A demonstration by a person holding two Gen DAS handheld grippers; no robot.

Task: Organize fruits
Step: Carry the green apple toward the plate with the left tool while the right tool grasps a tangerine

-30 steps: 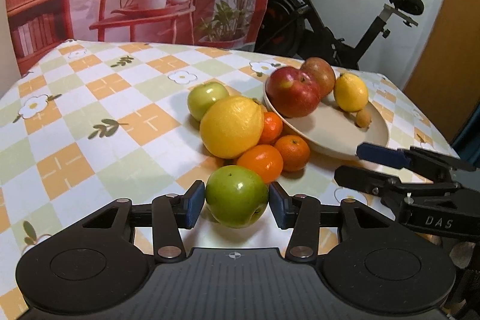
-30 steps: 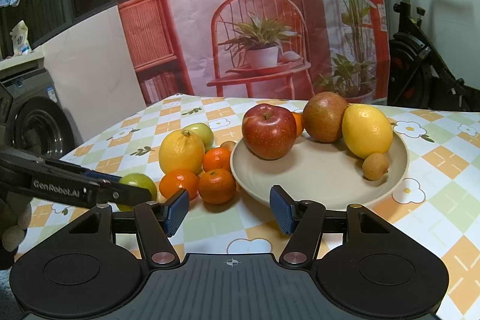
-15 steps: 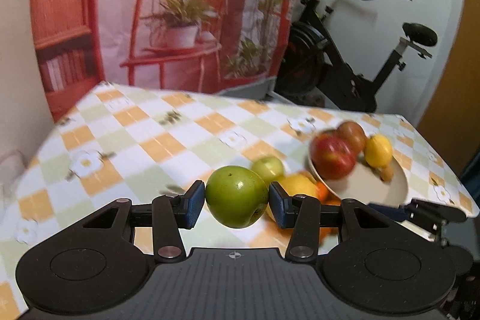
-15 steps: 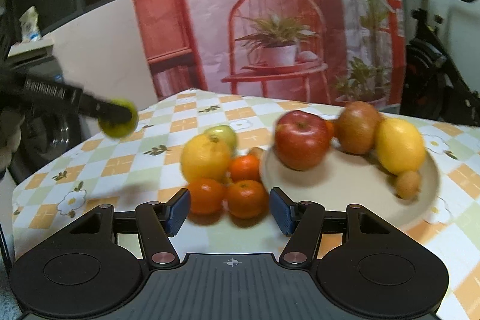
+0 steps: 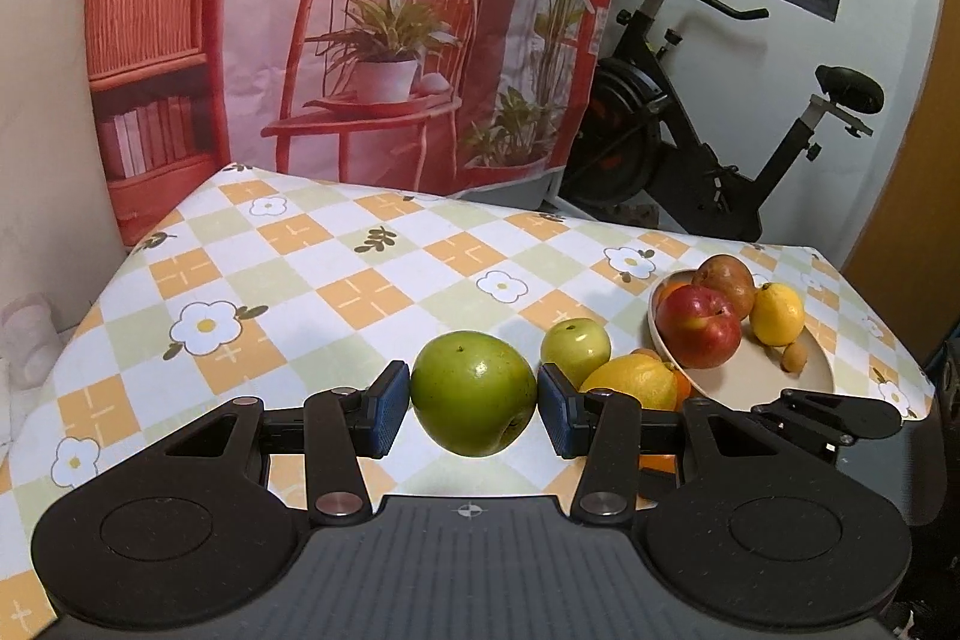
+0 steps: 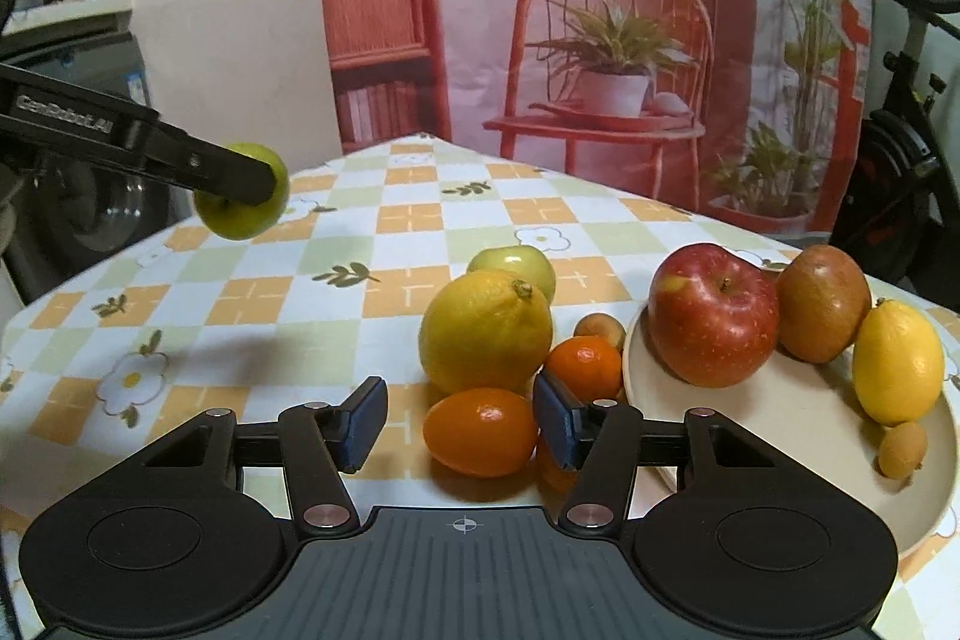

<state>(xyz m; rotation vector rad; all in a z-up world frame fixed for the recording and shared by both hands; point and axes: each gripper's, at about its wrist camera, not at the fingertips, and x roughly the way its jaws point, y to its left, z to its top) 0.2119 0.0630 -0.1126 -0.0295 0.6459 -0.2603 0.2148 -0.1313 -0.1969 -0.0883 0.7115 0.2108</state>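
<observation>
My left gripper [image 5: 474, 409] is shut on a green apple [image 5: 474, 400] and holds it in the air above the checked tablecloth; the right wrist view shows that apple [image 6: 243, 196] off to the left. My right gripper [image 6: 459, 421] is low over the table with its jaws closing around a tangerine [image 6: 480, 430]. The left pad still stands clear of it. Behind lie a large lemon [image 6: 486, 331], a pale green apple [image 6: 516, 265] and another tangerine [image 6: 585, 367]. The beige plate [image 6: 780, 430] holds a red apple [image 6: 711, 316], a brownish apple [image 6: 822, 301] and a lemon [image 6: 897, 361].
A small tan fruit [image 6: 900, 451] lies on the plate, another [image 6: 600, 328] beside it. An exercise bike [image 5: 690, 148] stands past the table's far right edge, a printed backdrop [image 5: 390, 10] behind. The left half of the tablecloth [image 5: 270, 280] bears no fruit.
The left gripper has lifted the green apple off the table and drawn back from the pile. The right gripper has moved left from the plate to the tangerines, and its jaws have narrowed.
</observation>
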